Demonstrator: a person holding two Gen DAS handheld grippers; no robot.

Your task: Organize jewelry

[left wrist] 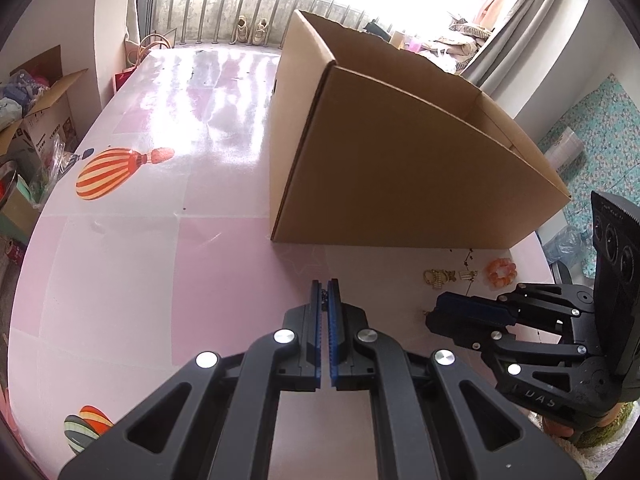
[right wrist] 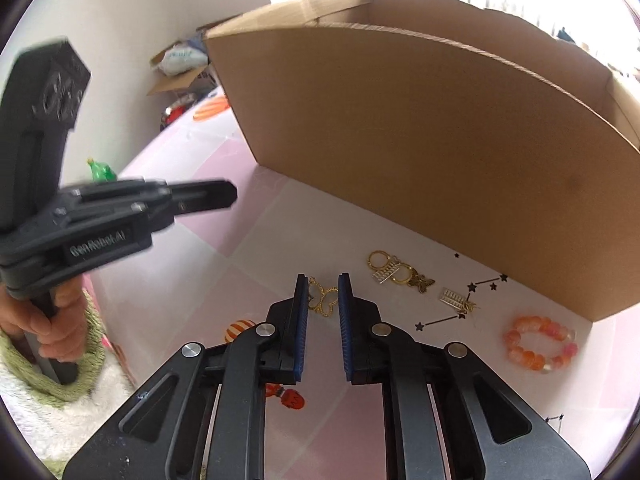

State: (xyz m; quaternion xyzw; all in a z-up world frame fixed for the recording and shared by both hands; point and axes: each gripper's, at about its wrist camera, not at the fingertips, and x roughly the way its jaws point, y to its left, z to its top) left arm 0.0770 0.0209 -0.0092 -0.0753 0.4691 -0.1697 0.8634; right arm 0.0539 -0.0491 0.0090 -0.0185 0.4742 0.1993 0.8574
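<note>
1. A large open brown cardboard box (right wrist: pixel 420 152) stands on the pink-and-white glossy tabletop (left wrist: pixel 132 264), walling off the far side just behind the jewelry.
2. In the right wrist view the loose jewelry lies in front of the box: one orange-and-pink beaded bracelet (right wrist: pixel 540 344), one cluster of gold rings with a butterfly charm (right wrist: pixel 400 274), and one small gold abacus-like charm (right wrist: pixel 454 298).
3. The right tongs (right wrist: pixel 323 280) stand narrowly apart around a gold openwork pendant (right wrist: pixel 326 300) that lies on the tabletop; whether the pads touch it cannot be told.
4. The left tongs (left wrist: pixel 325 284) are pressed together, with something small and dark, too small to identify, between the blue pads (left wrist: pixel 334 320).
5. A hand (right wrist: pixel 60 328) grips the left tool's handle, beside a green knitted cushion (right wrist: pixel 80 384).
6. Printed orange striped balloons (left wrist: pixel 106 174) decorate the tabletop.
</note>
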